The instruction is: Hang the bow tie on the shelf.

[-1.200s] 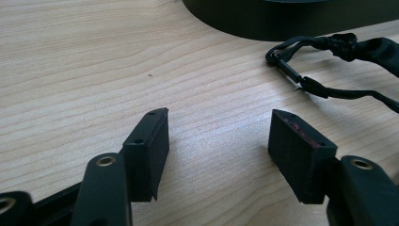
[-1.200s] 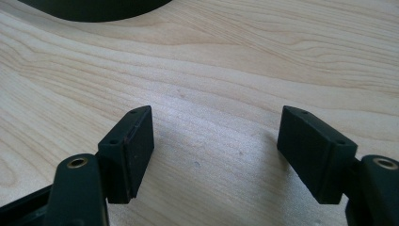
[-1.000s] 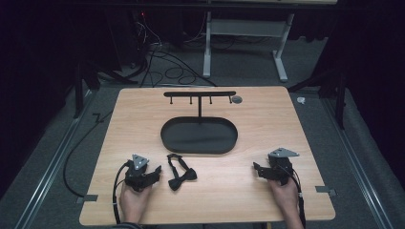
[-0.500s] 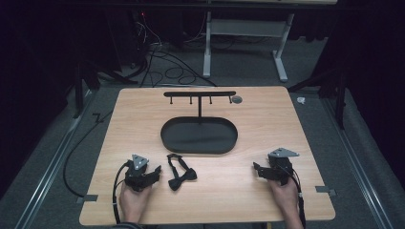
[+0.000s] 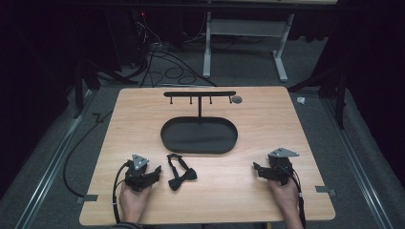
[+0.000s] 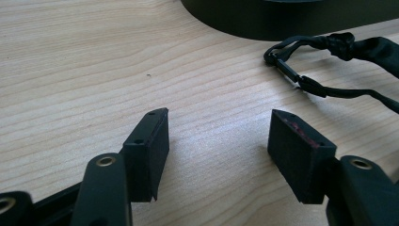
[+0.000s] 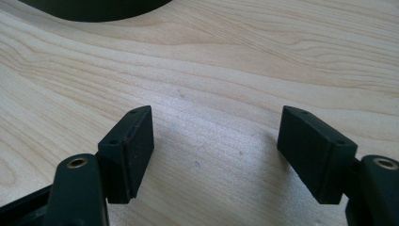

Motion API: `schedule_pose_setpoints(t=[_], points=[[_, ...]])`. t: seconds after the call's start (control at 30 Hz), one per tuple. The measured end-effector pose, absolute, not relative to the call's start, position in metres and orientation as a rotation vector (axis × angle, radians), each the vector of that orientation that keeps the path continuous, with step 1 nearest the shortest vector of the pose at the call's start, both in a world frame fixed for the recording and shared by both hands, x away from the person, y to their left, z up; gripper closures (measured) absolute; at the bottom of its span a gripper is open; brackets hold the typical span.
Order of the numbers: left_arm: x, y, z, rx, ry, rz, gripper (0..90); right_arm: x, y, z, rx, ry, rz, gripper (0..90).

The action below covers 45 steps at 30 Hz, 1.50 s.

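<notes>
Overhead: pale wooden table (image 5: 286, 124), grey carpet floor (image 5: 43, 157), dark room.

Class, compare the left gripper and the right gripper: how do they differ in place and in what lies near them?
The left gripper rests at the table's near left, the right gripper at its near right. The black bow tie lies close beside the left gripper; bare wood lies before the right gripper. Shared: both stand open, holding nothing, low on the wooden table.

Black bow tie (image 5: 180, 171) with looped strap, flat on table, just right of left gripper (image 5: 152, 174).
</notes>
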<state>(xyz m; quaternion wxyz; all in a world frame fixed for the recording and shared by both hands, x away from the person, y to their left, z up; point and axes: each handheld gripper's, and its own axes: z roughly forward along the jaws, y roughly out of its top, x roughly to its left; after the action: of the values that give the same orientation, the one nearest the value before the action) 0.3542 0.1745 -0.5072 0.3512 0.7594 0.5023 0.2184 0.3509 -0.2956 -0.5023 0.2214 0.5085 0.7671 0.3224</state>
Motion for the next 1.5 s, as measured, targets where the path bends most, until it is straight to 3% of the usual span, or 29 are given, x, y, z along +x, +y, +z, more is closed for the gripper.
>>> schedule_pose_setpoints(t=[0.7, 1.5], points=[[0.350, 0.178, -0.499, 1.924, 1.308, 0.539, 40.3, 0.351, -0.296, -0.502, 1.406, 2.121, 0.891, 28.8], [0.359, 0.147, -0.480, 1.971, 1.210, 0.488, 41.8, 0.351, -0.296, -0.502, 1.406, 2.122, 0.892, 28.7]])
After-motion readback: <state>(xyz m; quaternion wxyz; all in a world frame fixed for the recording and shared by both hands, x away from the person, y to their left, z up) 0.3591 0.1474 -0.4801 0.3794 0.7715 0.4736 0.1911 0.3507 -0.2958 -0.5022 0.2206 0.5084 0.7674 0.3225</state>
